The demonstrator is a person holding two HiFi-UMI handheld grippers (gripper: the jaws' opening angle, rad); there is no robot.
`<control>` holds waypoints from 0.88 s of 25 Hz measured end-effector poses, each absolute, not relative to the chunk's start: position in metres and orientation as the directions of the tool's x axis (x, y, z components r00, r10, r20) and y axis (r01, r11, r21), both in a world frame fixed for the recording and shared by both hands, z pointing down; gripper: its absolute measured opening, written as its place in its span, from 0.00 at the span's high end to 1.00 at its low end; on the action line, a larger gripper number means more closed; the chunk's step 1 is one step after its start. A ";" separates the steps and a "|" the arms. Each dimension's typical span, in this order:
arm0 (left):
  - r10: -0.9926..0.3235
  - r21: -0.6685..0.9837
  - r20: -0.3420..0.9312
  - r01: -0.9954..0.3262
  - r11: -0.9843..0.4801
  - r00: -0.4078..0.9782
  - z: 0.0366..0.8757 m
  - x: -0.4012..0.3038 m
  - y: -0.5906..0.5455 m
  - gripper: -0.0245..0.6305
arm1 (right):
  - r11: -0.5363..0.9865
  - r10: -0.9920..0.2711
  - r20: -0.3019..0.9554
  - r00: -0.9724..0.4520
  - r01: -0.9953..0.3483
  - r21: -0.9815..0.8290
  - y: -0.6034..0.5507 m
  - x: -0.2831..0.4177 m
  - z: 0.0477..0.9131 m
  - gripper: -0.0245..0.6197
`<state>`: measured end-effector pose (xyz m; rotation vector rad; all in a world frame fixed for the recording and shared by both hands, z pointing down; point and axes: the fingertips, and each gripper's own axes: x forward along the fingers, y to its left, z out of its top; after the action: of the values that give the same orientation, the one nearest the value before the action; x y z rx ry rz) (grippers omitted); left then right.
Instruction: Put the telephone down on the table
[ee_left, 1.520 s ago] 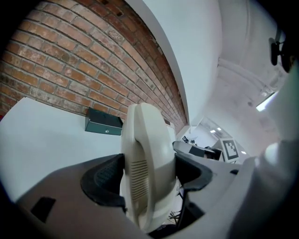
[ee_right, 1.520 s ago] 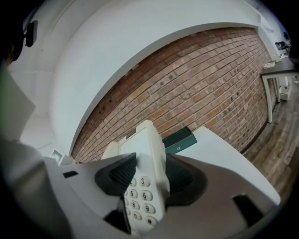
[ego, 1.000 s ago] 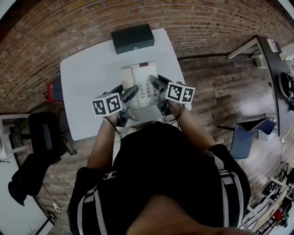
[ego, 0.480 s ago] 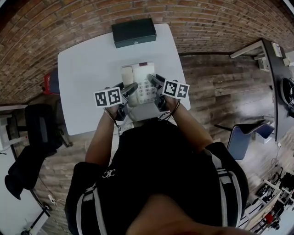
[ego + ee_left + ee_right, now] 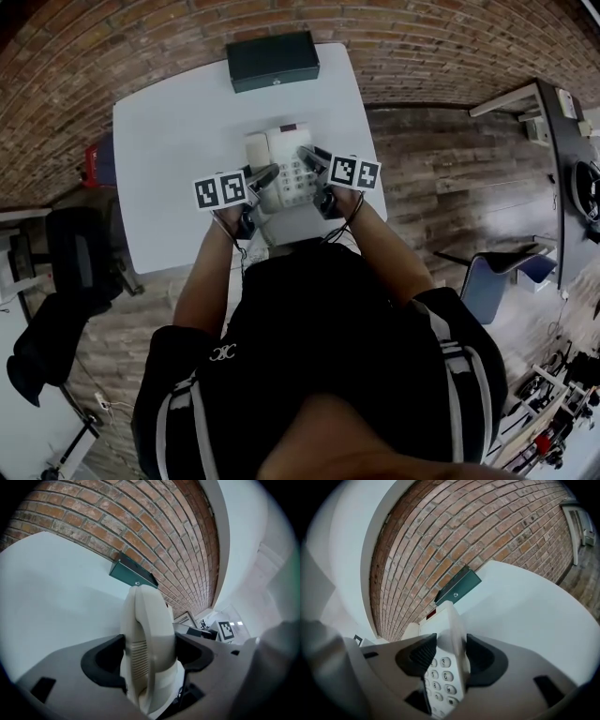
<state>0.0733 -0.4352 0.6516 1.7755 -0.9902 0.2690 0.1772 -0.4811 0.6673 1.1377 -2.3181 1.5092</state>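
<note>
A cream desk telephone (image 5: 281,167) with a keypad is held over the white table (image 5: 169,141), between both grippers. My left gripper (image 5: 261,178) is shut on the telephone's left side, where the handset (image 5: 147,648) fills the gap between its jaws. The right gripper (image 5: 309,161) is shut on the right edge of the telephone body (image 5: 447,663), next to the number keys. Whether the telephone's underside touches the table is hidden.
A dark green box (image 5: 272,61) lies at the table's far edge, against the brick wall (image 5: 422,47). A black chair (image 5: 80,272) stands at the left, a blue chair (image 5: 506,281) at the right on the wooden floor.
Both grippers have carried the telephone a little farther over the table, away from the person's body and toward the green box. Their hold has stayed the same.
</note>
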 end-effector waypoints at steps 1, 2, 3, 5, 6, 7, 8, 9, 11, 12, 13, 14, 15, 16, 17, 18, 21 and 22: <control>-0.491 0.673 0.598 -0.729 -0.122 0.634 0.653 0.074 -0.437 0.44 | 0.204 -0.509 0.498 -0.702 -0.660 -0.723 -0.482 0.178 0.669 0.68; -0.486 0.671 0.602 -0.731 -0.123 0.634 0.655 0.075 -0.438 0.44 | 0.201 -0.508 0.497 -0.704 -0.658 -0.726 -0.483 0.178 0.670 0.68; -0.480 0.669 0.605 -0.732 -0.125 0.635 0.656 0.076 -0.438 0.44 | 0.198 -0.506 0.496 -0.706 -0.655 -0.729 -0.484 0.179 0.672 0.68; -0.469 0.668 0.611 -0.733 -0.126 0.638 0.660 0.078 -0.440 0.44 | 0.190 -0.503 0.499 -0.705 -0.654 -0.732 -0.485 0.182 0.676 0.68; -0.465 0.667 0.614 -0.734 -0.126 0.638 0.662 0.079 -0.441 0.44 | 0.186 -0.503 0.502 -0.704 -0.655 -0.733 -0.486 0.182 0.678 0.68; -0.463 0.666 0.616 -0.735 -0.126 0.638 0.663 0.079 -0.442 0.44 | 0.182 -0.502 0.504 -0.703 -0.655 -0.733 -0.487 0.183 0.679 0.68; -0.461 0.665 0.619 -0.737 -0.125 0.636 0.665 0.079 -0.443 0.44 | 0.178 -0.501 0.506 -0.703 -0.655 -0.734 -0.488 0.183 0.681 0.68; -0.460 0.664 0.621 -0.738 -0.122 0.635 0.667 0.079 -0.444 0.44 | 0.175 -0.499 0.507 -0.703 -0.655 -0.736 -0.489 0.183 0.683 0.68; -0.456 0.667 0.625 -0.737 -0.110 0.633 0.671 0.078 -0.446 0.44 | 0.165 -0.495 0.511 -0.703 -0.653 -0.739 -0.491 0.182 0.687 0.68; -0.455 0.668 0.627 -0.737 -0.102 0.632 0.673 0.077 -0.446 0.44 | 0.161 -0.493 0.513 -0.703 -0.653 -0.740 -0.491 0.182 0.688 0.68; -0.454 0.668 0.631 -0.738 -0.094 0.629 0.675 0.076 -0.446 0.44 | 0.158 -0.490 0.515 -0.703 -0.653 -0.741 -0.491 0.182 0.689 0.69; -0.453 0.666 0.636 -0.741 -0.086 0.625 0.678 0.075 -0.446 0.44 | 0.155 -0.488 0.516 -0.704 -0.652 -0.742 -0.491 0.181 0.689 0.69; -0.453 0.664 0.640 -0.743 -0.079 0.620 0.681 0.074 -0.446 0.45 | 0.153 -0.486 0.517 -0.704 -0.651 -0.743 -0.491 0.180 0.690 0.70; -0.453 0.664 0.643 -0.744 -0.071 0.617 0.683 0.073 -0.446 0.45 | 0.150 -0.484 0.518 -0.705 -0.651 -0.744 -0.491 0.180 0.691 0.71; -0.453 0.666 0.644 -0.743 -0.064 0.616 0.684 0.073 -0.446 0.45 | 0.147 -0.483 0.519 -0.705 -0.650 -0.745 -0.491 0.180 0.692 0.71; -0.452 0.669 0.644 -0.741 -0.060 0.617 0.685 0.073 -0.446 0.45 | 0.145 -0.483 0.520 -0.705 -0.650 -0.746 -0.490 0.181 0.692 0.71; -0.446 0.669 0.645 -0.740 -0.064 0.621 0.686 0.075 -0.446 0.45 | 0.144 -0.487 0.518 -0.703 -0.650 -0.746 -0.490 0.182 0.692 0.71; -0.444 0.671 0.643 -0.738 -0.065 0.624 0.686 0.075 -0.446 0.45 | 0.145 -0.489 0.518 -0.702 -0.651 -0.745 -0.490 0.182 0.692 0.72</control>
<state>0.0754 -0.4464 0.6862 1.7007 -0.9780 0.3195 0.1818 -0.4896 0.6918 1.1356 -2.2574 1.5977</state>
